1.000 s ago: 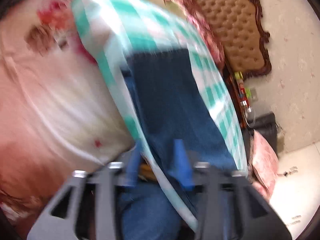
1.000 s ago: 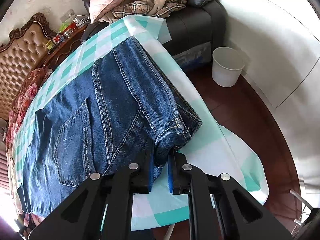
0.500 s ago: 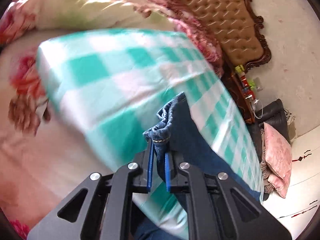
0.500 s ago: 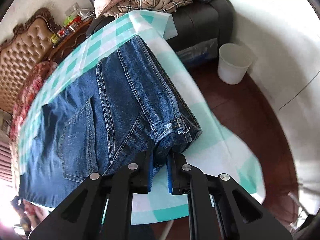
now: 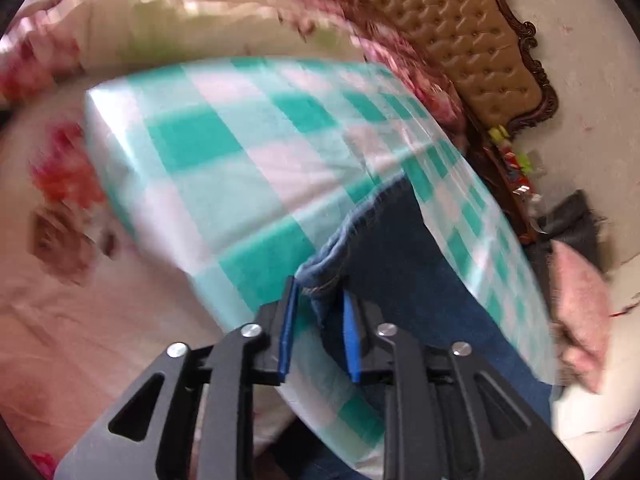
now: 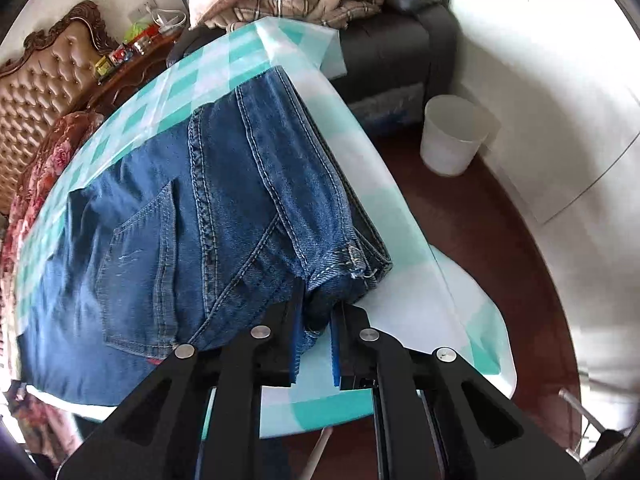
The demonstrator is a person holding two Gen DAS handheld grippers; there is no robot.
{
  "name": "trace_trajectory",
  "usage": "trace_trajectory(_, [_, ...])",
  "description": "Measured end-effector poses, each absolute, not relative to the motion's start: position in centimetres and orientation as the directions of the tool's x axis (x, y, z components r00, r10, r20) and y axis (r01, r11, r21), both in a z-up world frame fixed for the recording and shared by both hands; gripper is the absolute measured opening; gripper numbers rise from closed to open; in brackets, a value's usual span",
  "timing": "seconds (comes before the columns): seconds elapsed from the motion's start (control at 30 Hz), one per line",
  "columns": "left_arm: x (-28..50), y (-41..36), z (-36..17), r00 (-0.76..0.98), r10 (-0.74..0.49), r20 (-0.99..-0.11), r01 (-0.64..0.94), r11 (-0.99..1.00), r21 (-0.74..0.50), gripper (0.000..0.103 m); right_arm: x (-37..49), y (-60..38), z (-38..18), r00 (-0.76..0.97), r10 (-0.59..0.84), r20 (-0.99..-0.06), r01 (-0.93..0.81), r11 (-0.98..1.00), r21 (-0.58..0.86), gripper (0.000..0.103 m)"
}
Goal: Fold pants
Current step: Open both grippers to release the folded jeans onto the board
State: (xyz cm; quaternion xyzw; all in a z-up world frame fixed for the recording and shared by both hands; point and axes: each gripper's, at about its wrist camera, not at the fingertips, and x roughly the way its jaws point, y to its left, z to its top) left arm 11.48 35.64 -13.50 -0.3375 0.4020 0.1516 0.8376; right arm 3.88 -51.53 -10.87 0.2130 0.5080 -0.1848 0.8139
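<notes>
Here, my left gripper (image 5: 320,300) pinches the jeans' (image 6: 208,216) hem narrowly; my right gripper (image 6: 316,320) clamps the waistband corner on the checked tablecloth (image 6: 400,312).

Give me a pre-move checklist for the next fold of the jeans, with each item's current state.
1. Left claw has hold of the hem: cannot tell; denim sits between the blue pads, but a gap shows beside it.
2. Right claw grips the waistband corner: ok, denim is pinched between its pads.
3. Jeans lie flat on the checked tablecloth: ok in the right wrist view.
4. Jeans are fully on the table: not ok, the waistband corner reaches the edge.
5. Left wrist view is sharp enough to judge: not ok, it is motion-blurred.
</notes>
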Motion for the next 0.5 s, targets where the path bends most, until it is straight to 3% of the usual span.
trace_trajectory(0.1, [11.6, 32.0, -9.5, 0.682, 0.177, -0.71, -0.485, 0.836, -0.257, 0.022, 3.7, -50.9, -10.8, 0.416, -0.125, -0.901, 0.51, 0.852, 0.117, 0.007])
trace_trajectory(0.13, [12.5, 29.1, -8.3, 0.725, 0.177, -0.666, -0.397, 0.897, -0.195, 0.023, 3.5, -51.0, -10.8, 0.415, -0.128, -0.901, 0.516, 0.848, 0.117, 0.013])
trace_trajectory(0.17, [13.5, 25.9, -7.7, 0.755, 0.15, -0.638, -0.298, 0.945, -0.131, 0.026, 3.3, -51.1, -10.7, 0.411, -0.136, -0.901, 0.53, 0.84, 0.115, 0.021])
trace_trajectory(0.23, [15.5, 18.4, -7.4, 0.805, 0.005, -0.593, -0.035, 0.999, -0.038, 0.038, 2.3, -51.5, -10.2, 0.396, -0.2, -0.896, 0.577, 0.813, 0.074, 0.051])
trace_trajectory(0.33, [18.3, 10.6, -9.3, 0.732, -0.234, -0.64, 0.258, 0.964, -0.057, 0.045, 0.2, -52.6, -9.1, 0.392, -0.235, -0.889, 0.612, 0.788, 0.062, 0.055])
trace_trajectory(0.43, [21.0, 5.6, -12.0, 0.609, -0.312, -0.729, 0.432, 0.901, -0.024, 0.045, -1.2, -53.7, -7.5, 0.365, -0.34, -0.867, 0.659, 0.752, -0.018, 0.056])
trace_trajectory(0.5, [23.1, 5.0, -13.9, 0.533, -0.323, -0.782, 0.463, 0.885, -0.049, 0.045, -0.9, -53.4, -5.8, 0.393, -0.392, -0.832, 0.638, 0.768, -0.061, 0.058])
